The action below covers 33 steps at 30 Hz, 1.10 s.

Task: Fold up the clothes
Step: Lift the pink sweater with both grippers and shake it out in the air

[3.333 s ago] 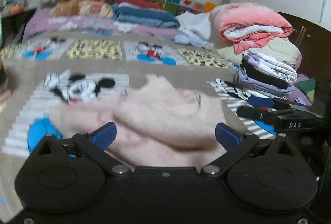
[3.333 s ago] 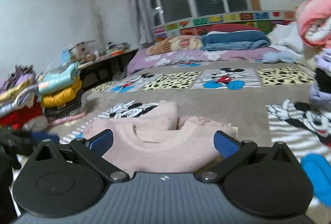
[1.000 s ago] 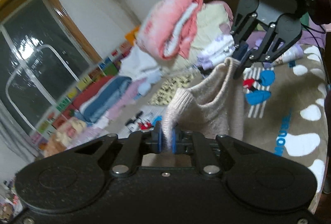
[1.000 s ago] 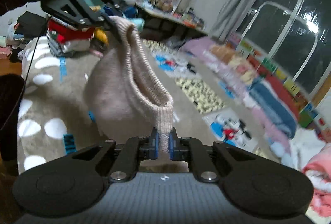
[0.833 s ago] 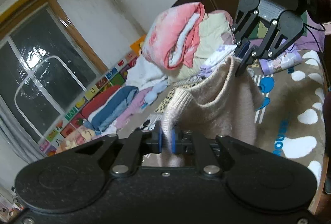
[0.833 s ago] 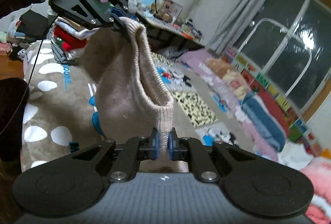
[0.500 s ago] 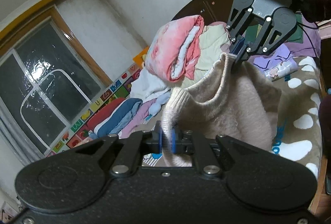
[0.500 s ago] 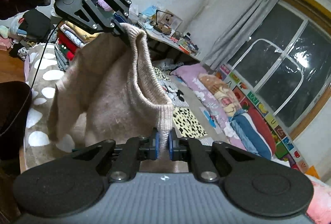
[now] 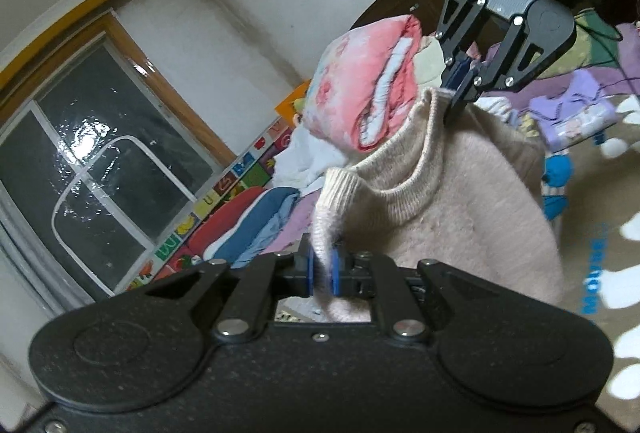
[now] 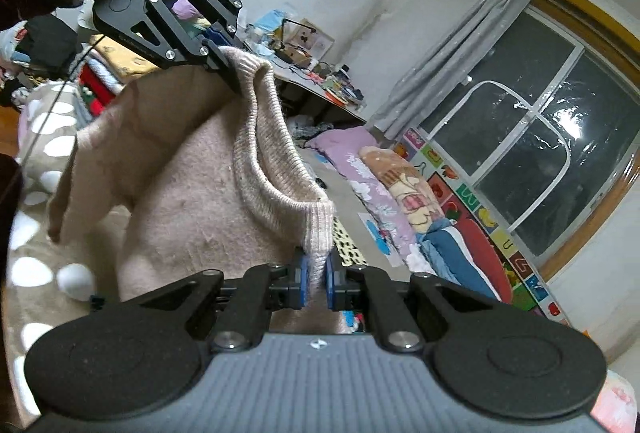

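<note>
One pale pink sweater [image 9: 460, 201] hangs above the bed [image 10: 36, 161], its ribbed hem clenched at two points by two claws, left gripper [image 9: 322, 269] and right gripper [image 10: 314, 283], lifted higher than a second ago.

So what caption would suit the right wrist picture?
Both grippers, right and left, hold a beige sweater by its ribbed edge.

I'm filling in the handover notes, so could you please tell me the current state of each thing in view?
Left gripper: shut on the sweater's ribbed hem.
Right gripper: shut on the same hem.
Pink sweater: lifted, hanging between both grippers.
Pink blanket: folded, on a pile.
Curtain: drawn aside.
</note>
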{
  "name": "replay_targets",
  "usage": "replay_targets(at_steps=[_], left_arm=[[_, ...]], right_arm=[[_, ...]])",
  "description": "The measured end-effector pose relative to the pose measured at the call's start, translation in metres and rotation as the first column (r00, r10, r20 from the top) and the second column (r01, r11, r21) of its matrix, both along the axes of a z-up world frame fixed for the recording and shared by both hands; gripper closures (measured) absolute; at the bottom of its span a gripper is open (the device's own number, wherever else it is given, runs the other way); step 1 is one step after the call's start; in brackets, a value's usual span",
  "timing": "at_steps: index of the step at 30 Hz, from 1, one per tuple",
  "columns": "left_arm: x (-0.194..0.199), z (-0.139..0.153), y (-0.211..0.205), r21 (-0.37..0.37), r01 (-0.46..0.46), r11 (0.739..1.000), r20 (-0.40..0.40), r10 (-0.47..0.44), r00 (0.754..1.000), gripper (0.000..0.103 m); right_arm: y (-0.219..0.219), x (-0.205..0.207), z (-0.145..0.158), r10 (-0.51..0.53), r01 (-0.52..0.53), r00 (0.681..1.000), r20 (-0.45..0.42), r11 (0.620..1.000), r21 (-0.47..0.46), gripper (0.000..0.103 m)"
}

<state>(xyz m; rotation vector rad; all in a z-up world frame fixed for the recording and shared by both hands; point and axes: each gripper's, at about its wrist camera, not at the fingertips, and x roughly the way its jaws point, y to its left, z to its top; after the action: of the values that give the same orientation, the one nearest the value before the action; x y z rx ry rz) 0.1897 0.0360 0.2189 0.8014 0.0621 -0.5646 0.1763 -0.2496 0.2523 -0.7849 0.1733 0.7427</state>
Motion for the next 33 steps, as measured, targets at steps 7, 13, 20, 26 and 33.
replay_targets(at_steps=[7, 13, 20, 26, 33], left_arm=[[0.067, 0.018, -0.007, 0.005, -0.016, 1.0, 0.03, 0.016, 0.999, 0.096], [0.126, 0.025, -0.021, 0.016, -0.053, 0.998, 0.077, 0.052, 0.996, 0.096], [0.186, 0.028, -0.047, 0.012, -0.149, 0.989, 0.195, 0.144, 0.97, 0.096], [0.22, 0.015, -0.062, -0.009, -0.243, 0.97, 0.313, 0.233, 0.921, 0.096], [0.194, -0.07, -0.056, 0.104, -0.208, 0.973, 0.257, 0.176, 0.95, 0.096]], right_arm=[[0.007, 0.073, 0.021, -0.071, 0.071, 0.997, 0.031, 0.997, -0.002, 0.093], [0.012, 0.133, 0.03, -0.139, 0.139, 0.989, 0.045, 0.99, 0.004, 0.093], [0.013, 0.202, 0.038, -0.242, 0.241, 0.965, 0.098, 0.97, 0.031, 0.093], [0.019, 0.247, 0.036, -0.345, 0.333, 0.915, 0.208, 0.938, 0.09, 0.093], [0.025, 0.245, -0.035, -0.342, 0.339, 0.917, 0.206, 0.939, 0.048, 0.093]])
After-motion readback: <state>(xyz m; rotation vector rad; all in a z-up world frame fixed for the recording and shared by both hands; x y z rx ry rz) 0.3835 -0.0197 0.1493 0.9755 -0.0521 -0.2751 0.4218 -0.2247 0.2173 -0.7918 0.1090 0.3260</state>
